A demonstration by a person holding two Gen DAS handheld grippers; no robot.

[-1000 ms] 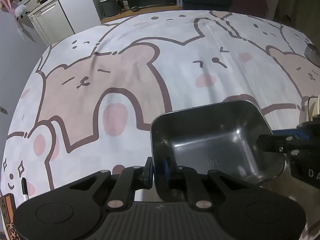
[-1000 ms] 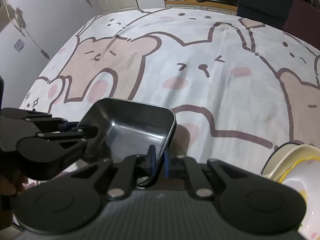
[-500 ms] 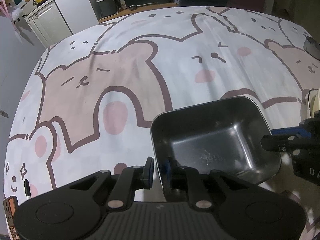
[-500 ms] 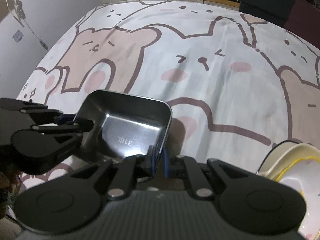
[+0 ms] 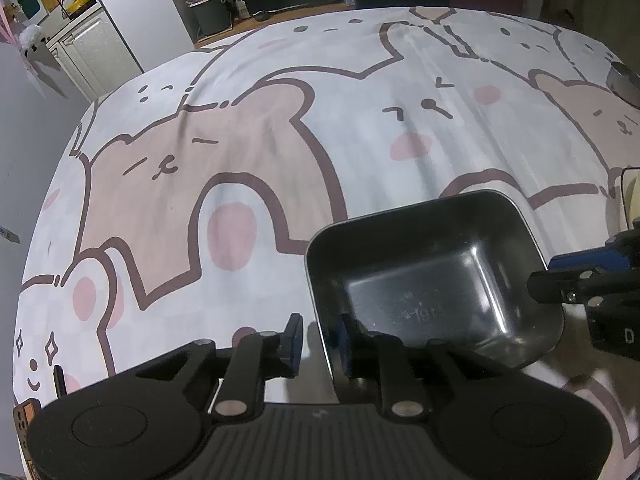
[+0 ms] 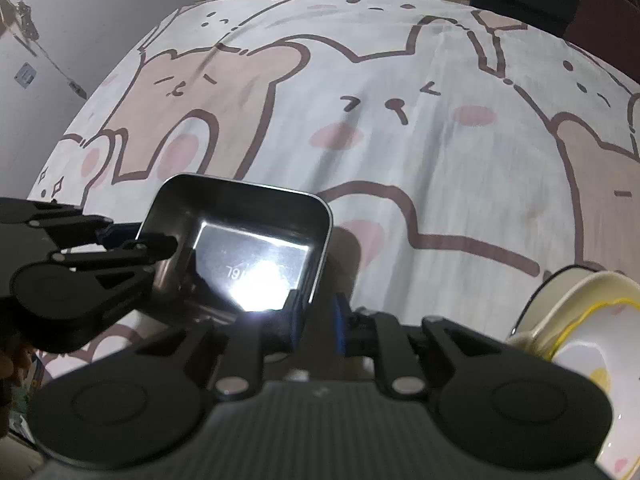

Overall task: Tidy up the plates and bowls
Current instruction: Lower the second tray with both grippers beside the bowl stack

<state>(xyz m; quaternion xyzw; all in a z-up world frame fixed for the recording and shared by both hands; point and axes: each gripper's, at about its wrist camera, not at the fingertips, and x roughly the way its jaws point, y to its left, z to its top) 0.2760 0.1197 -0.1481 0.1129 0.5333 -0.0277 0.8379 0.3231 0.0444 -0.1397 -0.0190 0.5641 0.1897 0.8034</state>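
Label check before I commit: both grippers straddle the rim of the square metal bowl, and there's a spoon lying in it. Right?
Not quite: there is no spoon. The square metal bowl is empty, with only a stamped number on its floor, as the left wrist view shows. The left gripper and right gripper do straddle its rim.
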